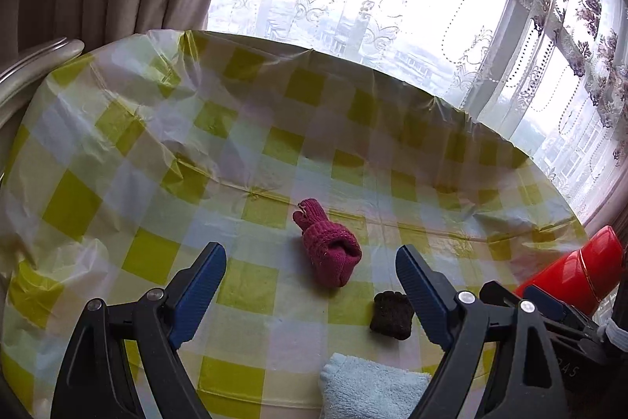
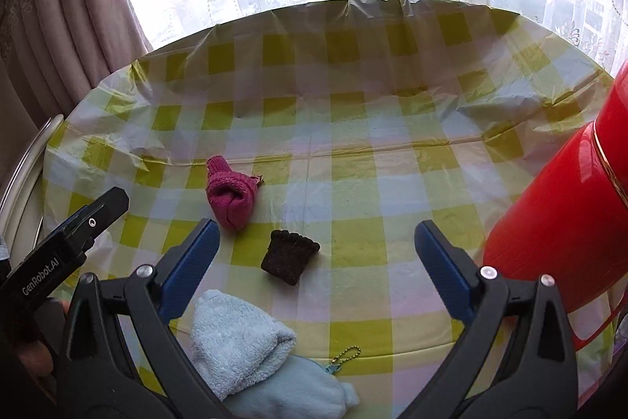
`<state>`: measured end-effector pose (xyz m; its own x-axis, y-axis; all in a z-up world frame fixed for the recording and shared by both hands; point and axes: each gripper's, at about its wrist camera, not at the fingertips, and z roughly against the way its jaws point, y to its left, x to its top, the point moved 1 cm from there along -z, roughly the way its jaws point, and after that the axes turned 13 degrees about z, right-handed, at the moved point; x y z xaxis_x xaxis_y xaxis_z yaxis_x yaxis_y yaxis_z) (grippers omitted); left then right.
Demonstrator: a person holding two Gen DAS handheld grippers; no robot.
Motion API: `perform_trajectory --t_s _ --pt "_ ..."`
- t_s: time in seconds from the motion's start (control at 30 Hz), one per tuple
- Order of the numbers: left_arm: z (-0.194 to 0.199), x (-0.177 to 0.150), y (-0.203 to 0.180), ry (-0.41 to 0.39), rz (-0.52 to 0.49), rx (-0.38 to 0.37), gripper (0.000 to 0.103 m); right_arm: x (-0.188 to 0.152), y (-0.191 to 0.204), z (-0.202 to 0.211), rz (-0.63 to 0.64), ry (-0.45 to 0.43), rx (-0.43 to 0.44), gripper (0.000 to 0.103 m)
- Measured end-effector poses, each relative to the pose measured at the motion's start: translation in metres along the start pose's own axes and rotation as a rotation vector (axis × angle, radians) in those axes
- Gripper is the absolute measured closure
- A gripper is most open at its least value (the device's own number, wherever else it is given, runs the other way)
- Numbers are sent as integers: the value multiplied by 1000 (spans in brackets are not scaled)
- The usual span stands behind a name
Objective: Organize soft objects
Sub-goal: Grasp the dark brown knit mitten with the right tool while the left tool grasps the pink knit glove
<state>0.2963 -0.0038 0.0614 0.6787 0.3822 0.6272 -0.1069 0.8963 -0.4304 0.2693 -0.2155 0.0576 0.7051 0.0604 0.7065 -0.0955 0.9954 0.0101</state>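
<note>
A rolled magenta ribbed-knit glove (image 1: pixel 329 247), a dark brown knitted cuff (image 1: pixel 391 315) and a pale blue terry towel (image 2: pixel 239 340) are seen on the checked plastic-covered surface (image 2: pixel 353 128) between the spread, empty jaws of the left gripper (image 1: pixel 310 281) and right gripper (image 2: pixel 317 256).

Three soft items were counted on one checked tablecloth (image 2: pixel 353 160): one rolled magenta knit glove (image 2: pixel 230 195), one dark knitted piece (image 2: pixel 289 256) and one pale blue fluffy bundle (image 2: pixel 239 340). One red flask (image 2: pixel 557 222) and one small ball-chain keyring (image 2: pixel 345 358) were also seen. Two grippers, the left gripper (image 1: pixel 310 271) and the right gripper (image 2: pixel 316 248), were counted.
</note>
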Motion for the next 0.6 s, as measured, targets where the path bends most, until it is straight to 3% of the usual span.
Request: perform_trajectory --t_s 0.27,0.6 --pt "-50 6 6 84 59 11 14 -9 16 -56 87 106 8 3" --pt "-119 -4 0 206 35 12 14 -19 31 -102 229 190 7 3"
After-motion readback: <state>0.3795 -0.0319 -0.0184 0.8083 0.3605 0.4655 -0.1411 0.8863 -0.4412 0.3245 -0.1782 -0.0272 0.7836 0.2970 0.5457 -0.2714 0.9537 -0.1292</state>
